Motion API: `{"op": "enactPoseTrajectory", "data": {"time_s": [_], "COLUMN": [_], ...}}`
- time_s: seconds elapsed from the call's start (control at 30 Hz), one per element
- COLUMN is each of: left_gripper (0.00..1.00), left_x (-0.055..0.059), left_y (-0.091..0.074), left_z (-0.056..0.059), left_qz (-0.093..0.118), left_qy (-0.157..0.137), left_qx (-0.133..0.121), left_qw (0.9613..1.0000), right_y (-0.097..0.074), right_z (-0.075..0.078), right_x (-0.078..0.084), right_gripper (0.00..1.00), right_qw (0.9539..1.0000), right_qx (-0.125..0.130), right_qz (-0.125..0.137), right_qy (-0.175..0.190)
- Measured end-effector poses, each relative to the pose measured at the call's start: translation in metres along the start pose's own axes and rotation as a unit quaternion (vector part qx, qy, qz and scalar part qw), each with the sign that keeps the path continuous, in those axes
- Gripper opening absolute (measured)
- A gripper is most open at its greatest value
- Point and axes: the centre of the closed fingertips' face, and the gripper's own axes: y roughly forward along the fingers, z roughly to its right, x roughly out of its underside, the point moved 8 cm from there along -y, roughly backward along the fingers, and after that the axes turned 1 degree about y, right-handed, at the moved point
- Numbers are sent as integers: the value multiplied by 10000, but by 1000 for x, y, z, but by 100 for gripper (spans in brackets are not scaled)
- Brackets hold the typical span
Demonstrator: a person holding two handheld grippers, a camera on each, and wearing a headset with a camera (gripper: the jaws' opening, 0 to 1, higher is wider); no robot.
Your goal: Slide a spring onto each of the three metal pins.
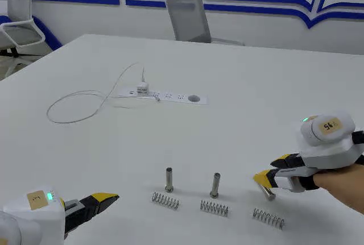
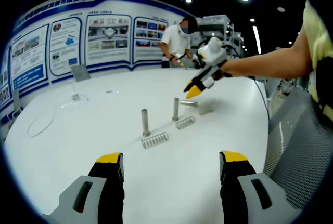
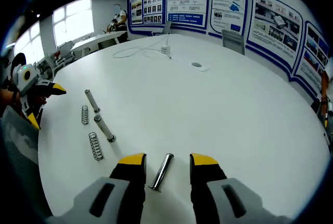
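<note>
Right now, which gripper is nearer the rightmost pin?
Right: the right gripper has its open jaws either side of that pin; the left gripper sits beyond the leftmost spring.

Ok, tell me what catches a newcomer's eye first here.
Two pins stand upright on the white table, while the third pin lies flat between the jaws of the open right claw. Three springs lie in a row on the near side of the pins, none on a pin yet. Farther back sits a power strip with a looping cable.

Two upright pins (image 1: 169, 179), three springs (image 1: 214, 208), white table (image 1: 239, 91)
</note>
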Motion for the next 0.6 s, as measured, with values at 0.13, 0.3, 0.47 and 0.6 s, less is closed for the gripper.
{"op": "enactPoseTrajectory", "data": {"time_s": [0.13, 0.3, 0.47, 0.6], "left_gripper": [76, 76, 75, 75], "left_x": [1, 2, 1, 1], "left_y": [0, 0, 1, 2], "left_z": [-1, -1, -1, 0], "left_qz": [-4, -12, -17, -21], "left_qy": [-7, -17, -21, -17], "left_qx": [-14, -14, -7, 13], "left_qw": [10000, 10000, 10000, 10000], "right_y": [5, 9, 13, 15], "right_z": [-1, -2, -2, -2], "right_x": [1, 4, 5, 5], "right_gripper": [32, 29, 27, 25], "right_qw": [10000, 9997, 9994, 9990], "right_qx": [24, 65, 74, 78], "right_qz": [-85, -239, -350, -415], "right_qy": [24, -33, 41, 157]}}
